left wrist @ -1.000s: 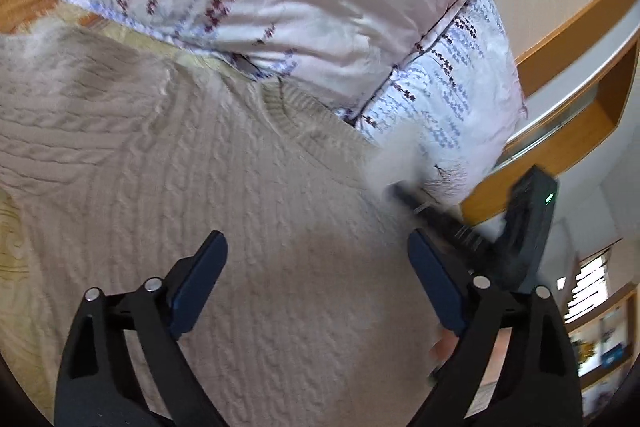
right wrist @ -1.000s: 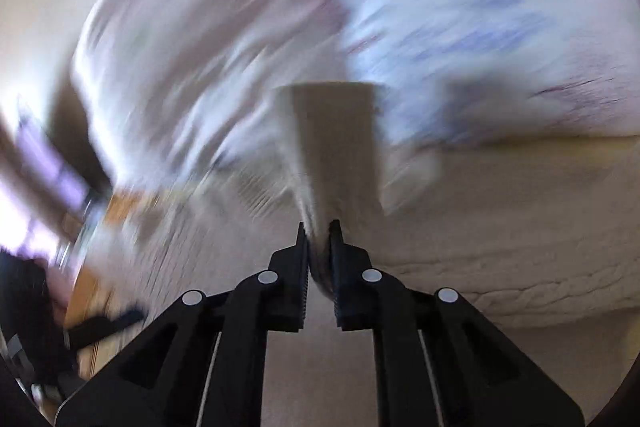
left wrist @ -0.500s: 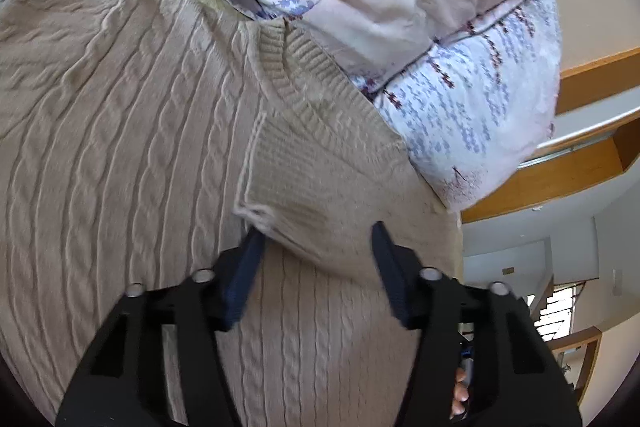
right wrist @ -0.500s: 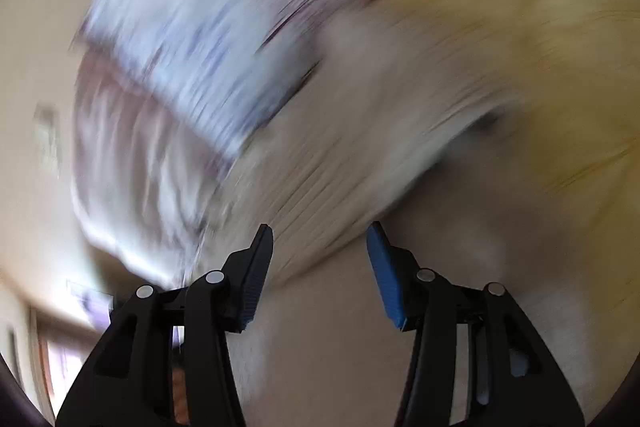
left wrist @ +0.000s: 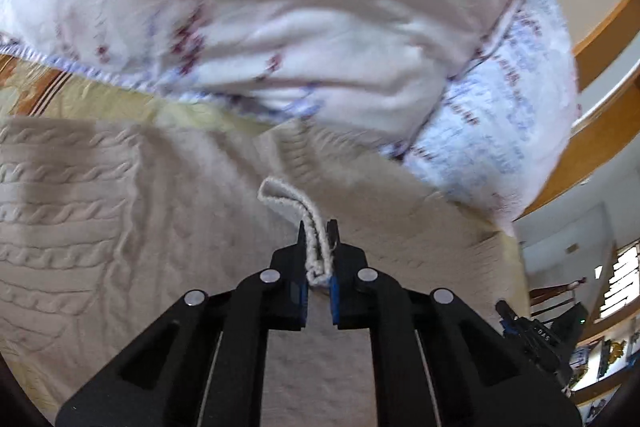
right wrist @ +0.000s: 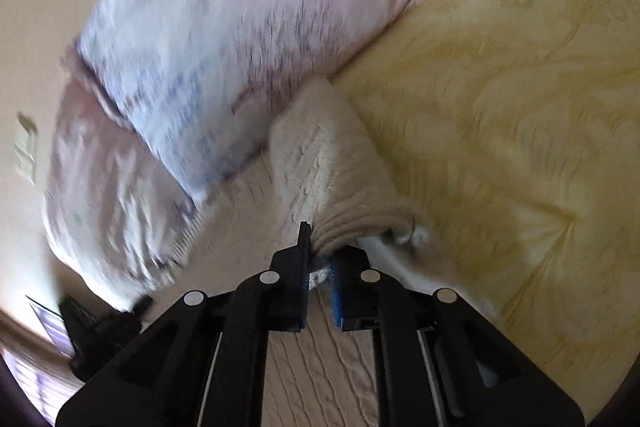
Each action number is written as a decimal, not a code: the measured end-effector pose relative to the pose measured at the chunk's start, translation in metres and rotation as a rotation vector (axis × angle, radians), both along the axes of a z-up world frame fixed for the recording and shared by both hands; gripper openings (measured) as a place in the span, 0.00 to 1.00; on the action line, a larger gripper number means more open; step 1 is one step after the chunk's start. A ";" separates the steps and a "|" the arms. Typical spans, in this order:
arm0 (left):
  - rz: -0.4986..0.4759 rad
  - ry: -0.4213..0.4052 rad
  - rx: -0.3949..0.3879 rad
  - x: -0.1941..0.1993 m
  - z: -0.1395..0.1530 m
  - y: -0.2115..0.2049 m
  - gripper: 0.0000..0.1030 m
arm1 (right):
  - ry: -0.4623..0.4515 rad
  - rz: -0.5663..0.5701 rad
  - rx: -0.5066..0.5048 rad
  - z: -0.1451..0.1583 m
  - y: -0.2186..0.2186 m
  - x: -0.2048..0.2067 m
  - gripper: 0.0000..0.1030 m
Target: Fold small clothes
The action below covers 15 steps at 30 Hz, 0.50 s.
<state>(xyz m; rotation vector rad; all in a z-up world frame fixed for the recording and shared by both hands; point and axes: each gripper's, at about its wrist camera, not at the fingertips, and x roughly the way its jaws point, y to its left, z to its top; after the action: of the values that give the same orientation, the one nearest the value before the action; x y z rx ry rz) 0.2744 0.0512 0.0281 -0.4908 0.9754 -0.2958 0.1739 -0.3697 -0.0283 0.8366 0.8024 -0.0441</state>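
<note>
A beige cable-knit sweater (left wrist: 80,207) lies spread on the bed. My left gripper (left wrist: 317,233) is shut on a thin knitted edge of the sweater's folded-in sleeve, which loops up just ahead of the jaws. In the right wrist view the other sleeve (right wrist: 316,163) runs from the pillows toward me. My right gripper (right wrist: 322,249) is shut on its ribbed cuff. Each gripper shows at the edge of the other's view: the right gripper (left wrist: 536,339) low on the right, the left gripper (right wrist: 100,327) low on the left.
Two flower-printed pillows (left wrist: 300,27) lie stacked against the sweater's neck end, seen also as pillows (right wrist: 200,47) in the right wrist view. A yellow quilted bedspread (right wrist: 520,107) covers the bed to the right. A wooden bed frame (left wrist: 600,39) and a wall stand behind.
My left gripper moved forward and closed on the folded sleeve's edge. My right gripper let go of the sleeve, swung round toward the yellow bedspread, and closed on the other sleeve's ribbed cuff.
</note>
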 end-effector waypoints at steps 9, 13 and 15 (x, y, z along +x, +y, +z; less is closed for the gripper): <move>0.029 0.049 0.061 -0.020 -0.002 0.012 0.35 | 0.076 -0.023 -0.243 0.014 0.019 -0.012 0.46; 0.061 -0.008 0.001 -0.055 0.020 0.053 0.56 | 0.042 -0.033 -0.293 0.024 0.025 -0.030 0.59; 0.111 -0.031 -0.014 -0.075 0.026 0.080 0.62 | 0.022 -0.017 -0.281 0.024 0.029 -0.034 0.63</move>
<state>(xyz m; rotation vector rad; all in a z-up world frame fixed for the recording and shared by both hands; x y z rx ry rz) 0.1998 0.1309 0.0539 -0.5498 0.9125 -0.2106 0.1401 -0.3409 -0.0039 0.5777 0.7880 -0.1772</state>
